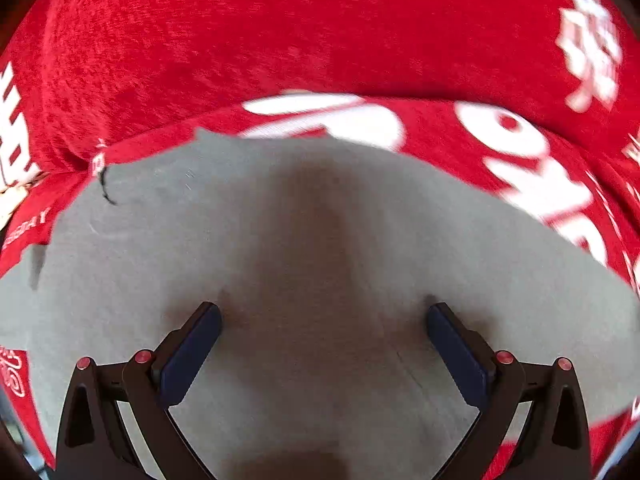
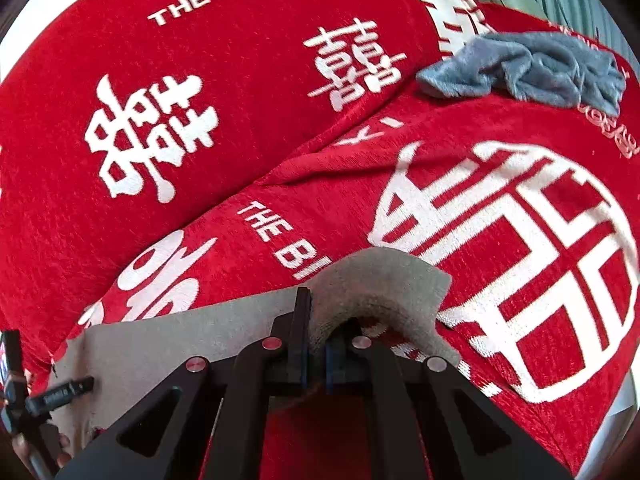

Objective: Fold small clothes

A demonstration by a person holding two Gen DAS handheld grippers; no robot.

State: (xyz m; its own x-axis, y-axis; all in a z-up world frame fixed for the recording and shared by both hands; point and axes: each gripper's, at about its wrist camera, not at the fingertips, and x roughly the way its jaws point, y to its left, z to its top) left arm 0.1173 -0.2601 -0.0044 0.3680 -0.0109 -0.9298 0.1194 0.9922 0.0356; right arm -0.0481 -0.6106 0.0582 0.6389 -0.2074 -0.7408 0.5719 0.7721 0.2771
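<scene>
The grey cloth [image 1: 320, 264] lay flat on a red blanket [image 1: 280, 32] with big white signs and letters on it. In the left view, the cloth filled most of the lower part of the picture, and the red blanket showed above it and at both sides. A little dark thread [image 1: 106, 188] stuck out at the cloth's far left corner.

The left tongs [image 1: 323, 354] were wide apart. Their two dark blue pads [image 1: 192, 356] hung over the grey cloth with nothing between them. I could not tell if the tips touched the cloth.

In the right view, the right tongs [image 2: 316, 344] were squeezed tight on the edge of the grey cloth [image 2: 384, 284]. The cloth was bunched up and lifted a little there, and a fold of it curled over to the right of the tongs. The rest of the cloth lay flat to the left.

The red blanket [image 2: 248, 132] spread out behind. It had the words THE BIGDAY on it. Far off, at the top right, a blue-grey fuzzy cloth [image 2: 532, 68] lay in a crumpled heap on the blanket, well apart from the grey cloth.

At the bottom left edge of the right view a black tool and some fingers [image 2: 24, 446] showed.
</scene>
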